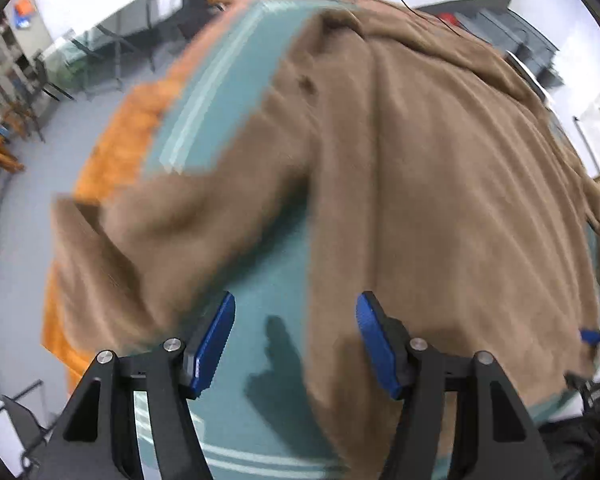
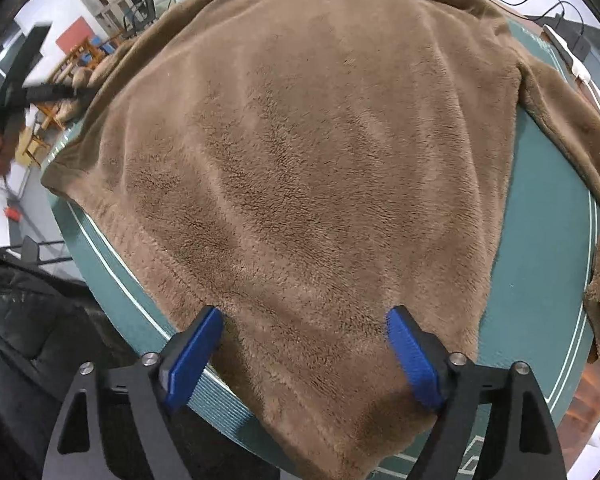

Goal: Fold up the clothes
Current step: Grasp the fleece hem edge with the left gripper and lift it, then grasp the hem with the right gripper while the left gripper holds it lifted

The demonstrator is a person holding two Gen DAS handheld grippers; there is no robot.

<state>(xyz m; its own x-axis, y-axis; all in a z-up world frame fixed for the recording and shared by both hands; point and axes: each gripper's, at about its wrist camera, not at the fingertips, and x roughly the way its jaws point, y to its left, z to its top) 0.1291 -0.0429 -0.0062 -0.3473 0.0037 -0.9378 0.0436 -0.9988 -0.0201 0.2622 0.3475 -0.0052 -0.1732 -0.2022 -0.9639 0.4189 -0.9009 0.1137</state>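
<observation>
Lying spread across the green worktop (image 2: 548,216), the brown fleece garment (image 2: 308,152) has its sleeves thrown out to the sides and its near hem draped over the worktop edge. The right claw (image 2: 306,354) hangs wide open over that hem, holding nothing. The left claw (image 1: 296,340) is open and empty too, above bare worktop between the body and one sleeve (image 1: 148,236). Judging by its plush pile, the fleece is soft, limp and fairly bulky; pinching a sleeve cuff or hem corner should give the surest hold.
</observation>
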